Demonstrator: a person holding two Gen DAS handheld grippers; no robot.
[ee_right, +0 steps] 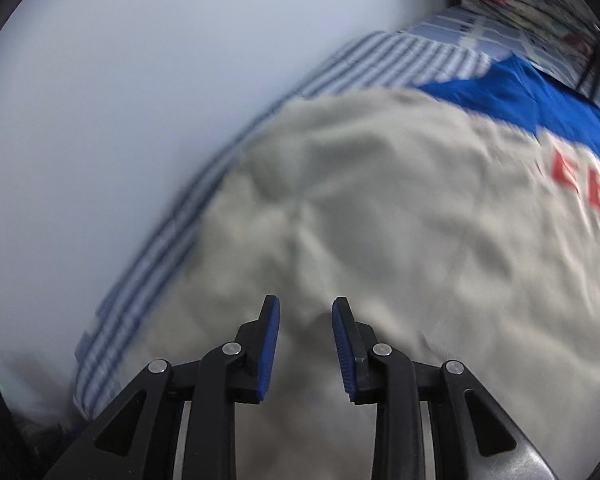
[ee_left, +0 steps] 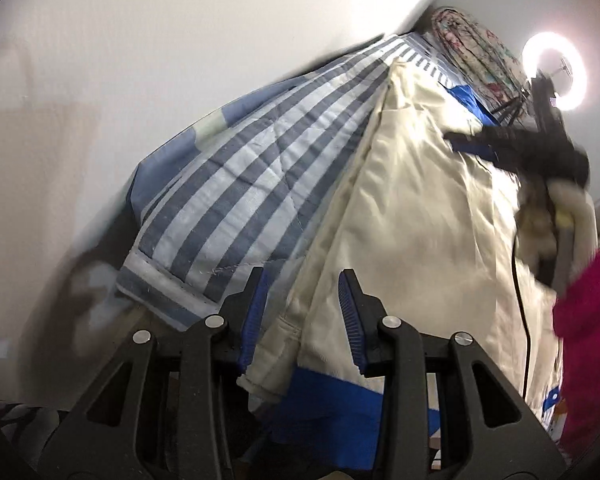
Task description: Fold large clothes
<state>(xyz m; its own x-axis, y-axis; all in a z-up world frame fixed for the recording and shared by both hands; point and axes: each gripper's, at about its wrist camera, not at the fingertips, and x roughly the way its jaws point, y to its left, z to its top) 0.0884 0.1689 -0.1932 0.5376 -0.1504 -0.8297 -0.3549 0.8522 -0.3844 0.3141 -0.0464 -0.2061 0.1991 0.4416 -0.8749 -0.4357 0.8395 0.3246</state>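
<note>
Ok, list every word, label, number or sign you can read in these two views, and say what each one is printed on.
"EB": red block letters on the cream and blue cotton garment, right edge of the right wrist view; the word runs out of frame and is motion-blurred, so the rest cannot be read.

Small blue and orange print at the garment's lower right in the left wrist view: too small to read.

Blue and white striped quilt, floral fabric: no text.

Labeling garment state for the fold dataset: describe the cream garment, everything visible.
The cream garment looks like thick woven cotton with blue panels and red lettering, partly cut off. It lies wrinkled on a blue-and-white striped quilt. A hemmed corner hangs between the open left gripper fingers; contact is unclear. The right gripper hovers open over it.
</note>
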